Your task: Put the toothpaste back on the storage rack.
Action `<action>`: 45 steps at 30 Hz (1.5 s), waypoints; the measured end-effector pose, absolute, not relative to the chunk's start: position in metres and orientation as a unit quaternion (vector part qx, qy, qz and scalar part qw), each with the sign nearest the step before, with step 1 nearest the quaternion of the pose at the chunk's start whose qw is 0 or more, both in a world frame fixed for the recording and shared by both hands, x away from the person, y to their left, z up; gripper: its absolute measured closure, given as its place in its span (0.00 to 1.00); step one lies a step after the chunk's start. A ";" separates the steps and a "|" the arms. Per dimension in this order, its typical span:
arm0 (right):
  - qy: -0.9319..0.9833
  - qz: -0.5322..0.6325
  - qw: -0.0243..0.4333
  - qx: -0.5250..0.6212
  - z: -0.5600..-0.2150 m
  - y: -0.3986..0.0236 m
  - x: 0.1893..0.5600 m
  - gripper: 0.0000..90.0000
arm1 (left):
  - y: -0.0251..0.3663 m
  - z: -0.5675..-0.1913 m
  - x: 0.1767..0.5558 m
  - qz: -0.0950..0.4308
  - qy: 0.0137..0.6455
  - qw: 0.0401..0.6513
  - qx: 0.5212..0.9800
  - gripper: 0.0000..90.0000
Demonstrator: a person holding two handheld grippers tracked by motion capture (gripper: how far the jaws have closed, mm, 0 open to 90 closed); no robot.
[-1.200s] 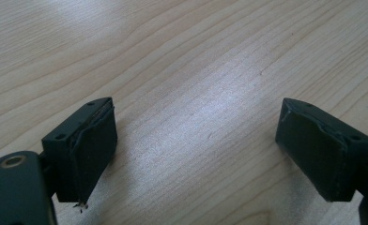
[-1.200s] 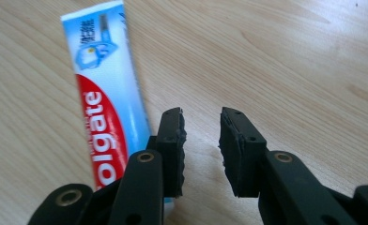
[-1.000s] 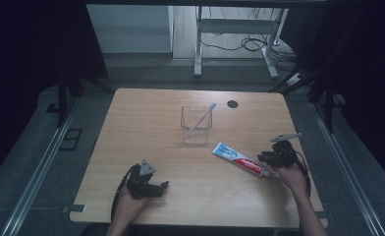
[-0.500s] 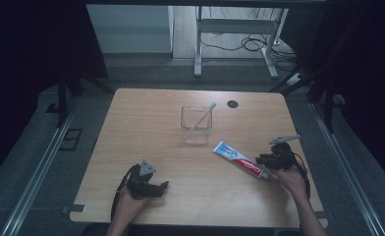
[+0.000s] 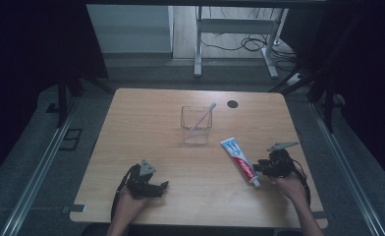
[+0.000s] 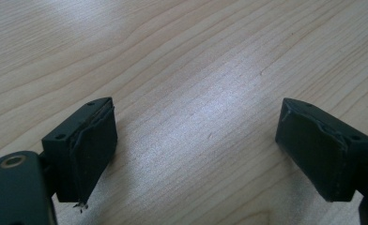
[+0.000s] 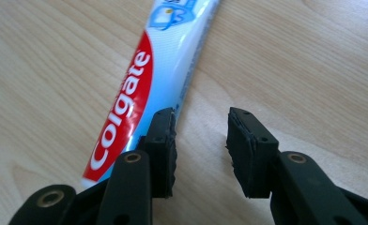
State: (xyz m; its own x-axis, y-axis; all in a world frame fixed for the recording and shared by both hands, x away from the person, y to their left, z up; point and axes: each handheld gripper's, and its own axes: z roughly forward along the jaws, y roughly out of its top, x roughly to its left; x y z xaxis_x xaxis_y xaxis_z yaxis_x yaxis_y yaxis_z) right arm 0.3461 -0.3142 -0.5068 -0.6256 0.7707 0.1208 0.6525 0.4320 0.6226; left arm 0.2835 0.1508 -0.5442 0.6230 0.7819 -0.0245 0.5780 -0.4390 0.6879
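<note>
— Where is the toothpaste tube [image 5: 239,160] lying?

— Flat on the wooden table [image 5: 146,128], toward its right side, cap end nearest the person. In the right gripper view the tube [image 7: 140,89] is running off the top edge, so its far end is being cut off, and its cap is hiding behind the near jaw.

— Is the right gripper [image 5: 259,169] holding it?

— No. The right gripper [image 7: 201,140] is showing its jaws parted by a narrow gap with bare wood between them; one jaw is sitting at the tube's edge, though whether it is touching is hard to tell.

— And the left gripper [image 5: 161,186]?

— The left gripper [image 6: 196,150] is resting low over bare wood, jaws spread wide, gripping nothing.

— Anything else?

— A clear cup [image 5: 196,125] is standing mid-table with a toothbrush [image 5: 204,116] leaning inside; its lower end is blurring into the cup. A small dark disc [image 5: 232,103] is lying beyond, too small to identify.
</note>
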 end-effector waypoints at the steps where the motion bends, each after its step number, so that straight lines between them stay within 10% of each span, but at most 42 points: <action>1: 0.841 0.324 0.091 0.423 -0.507 -0.314 0.346 0.68 | 0.151 -0.544 0.284 0.151 0.407 0.339 0.835 0.15; 45: 0.865 0.271 0.033 0.421 -0.485 -0.271 0.367 0.43 | 0.151 -0.544 0.284 0.150 0.406 0.337 0.836 0.14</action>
State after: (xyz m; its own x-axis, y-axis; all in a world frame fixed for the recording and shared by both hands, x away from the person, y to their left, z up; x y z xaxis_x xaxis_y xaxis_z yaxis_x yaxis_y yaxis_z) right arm 0.3668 -0.2705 -0.4854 -0.6439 0.7459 0.1704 0.7101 0.4997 0.4961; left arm 0.2836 0.1512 -0.5439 0.6249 0.7804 -0.0221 0.5780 -0.4435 0.6850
